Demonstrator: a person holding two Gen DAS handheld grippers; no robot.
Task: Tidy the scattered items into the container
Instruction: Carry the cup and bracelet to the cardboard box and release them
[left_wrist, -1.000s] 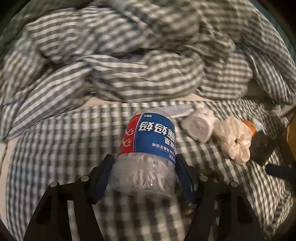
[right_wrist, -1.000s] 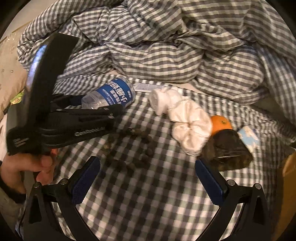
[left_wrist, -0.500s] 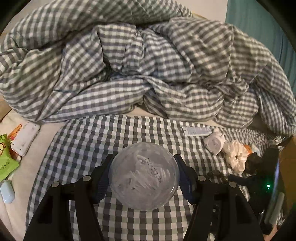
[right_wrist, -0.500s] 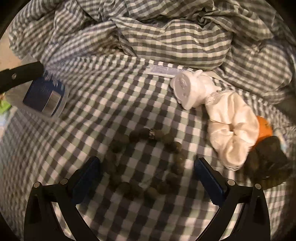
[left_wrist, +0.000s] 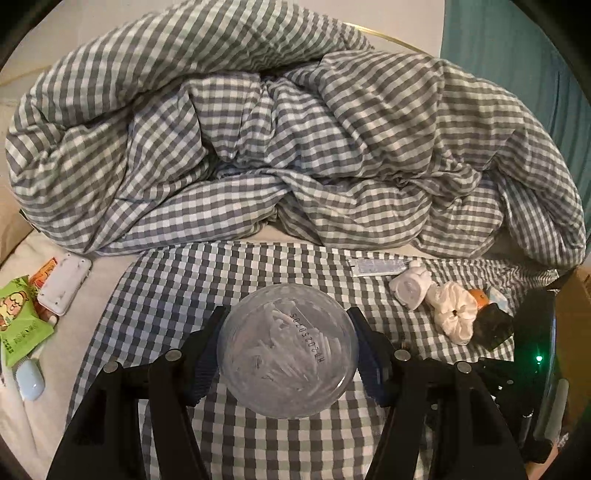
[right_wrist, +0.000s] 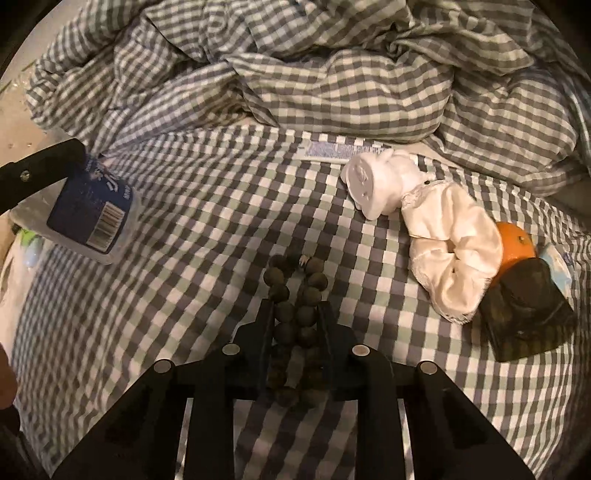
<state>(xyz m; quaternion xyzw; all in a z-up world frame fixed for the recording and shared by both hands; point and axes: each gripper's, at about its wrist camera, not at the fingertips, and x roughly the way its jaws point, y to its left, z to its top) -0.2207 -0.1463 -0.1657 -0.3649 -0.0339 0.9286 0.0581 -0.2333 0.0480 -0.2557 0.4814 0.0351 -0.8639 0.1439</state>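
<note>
Tidying is only partly under way, as far as I can judge, because no container shows plainly in either view and most things lie loose on the checked cloth (right_wrist: 207, 206). Far off to the left of the left gripper (left_wrist: 288, 350), a green packet (left_wrist: 18, 317), a white case (left_wrist: 64, 280) and a small pale blue thing (left_wrist: 29, 380) sit on the bare sheet, well apart from everything else. The left gripper has its jaws part open and pressed on both sides of the clear tub (left_wrist: 288, 350), which is up off the cloth and full of little white sticks. Ahead and to the right of it lie a flat packet (left_wrist: 376, 266), a white figure (left_wrist: 410, 290), a white scrunchie (left_wrist: 454, 314), an orange (left_wrist: 479, 295) and a dark block (left_wrist: 493, 326), all close together or touching. The right gripper (right_wrist: 295, 314) has just been closing, and its jaws now squeeze the bead bracelet (right_wrist: 295, 295), which rests on the cloth right between them. A brown edge past the dark block may be a box, but I cannot tell. So two things are grabbed, none looks put away, and the pile on the right plus the bits on the far left are left to do.
</note>
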